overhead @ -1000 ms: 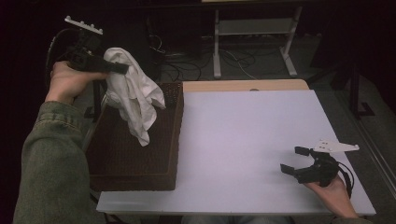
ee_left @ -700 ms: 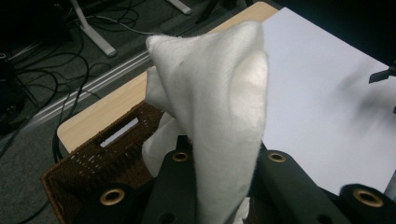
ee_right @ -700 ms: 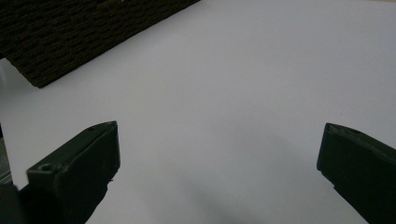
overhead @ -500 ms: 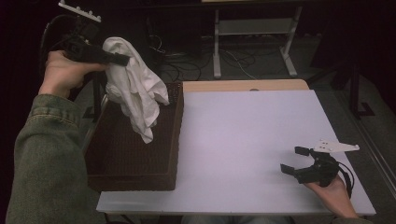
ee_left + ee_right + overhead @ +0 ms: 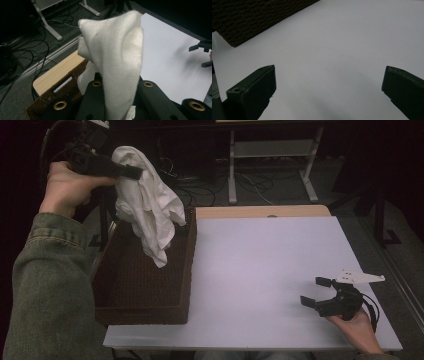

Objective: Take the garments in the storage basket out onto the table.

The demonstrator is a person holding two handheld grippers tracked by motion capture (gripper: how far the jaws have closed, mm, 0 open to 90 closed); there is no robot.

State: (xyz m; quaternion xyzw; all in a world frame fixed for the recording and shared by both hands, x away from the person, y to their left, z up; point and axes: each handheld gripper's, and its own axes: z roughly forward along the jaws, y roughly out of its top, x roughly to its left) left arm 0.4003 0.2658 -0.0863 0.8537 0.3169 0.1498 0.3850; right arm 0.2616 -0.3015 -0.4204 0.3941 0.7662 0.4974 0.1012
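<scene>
**White cloth held above the basket**

White fabric, a crumpled cloth (image 5: 147,215), hangs from the left gripper (image 5: 131,171) over the far end of a dark woven basket (image 5: 145,312). In the high view the cloth's lowest corner dangles above the basket's inside, clear of the bottom; whether any fold brushes the right wall cannot be told. In the left gripper view the cloth (image 5: 117,57) rises as a thick fold between the two black jaws, which are clamped tight on it, the fabric standing well above the jaw tips.

The basket sits at the left edge of a pale grey table (image 5: 265,265), its right wall along the table's bare surface. A strip of light wood (image 5: 260,211) borders the table's far edge.

The right gripper (image 5: 318,292) lies low at the near right corner of the table, cradled in an upturned hand (image 5: 355,327), well apart from the basket. In the right gripper view its jaws stand wide with nothing between them, only bare table beneath, and a corner of the basket (image 5: 257,17) shows at upper left.
</scene>
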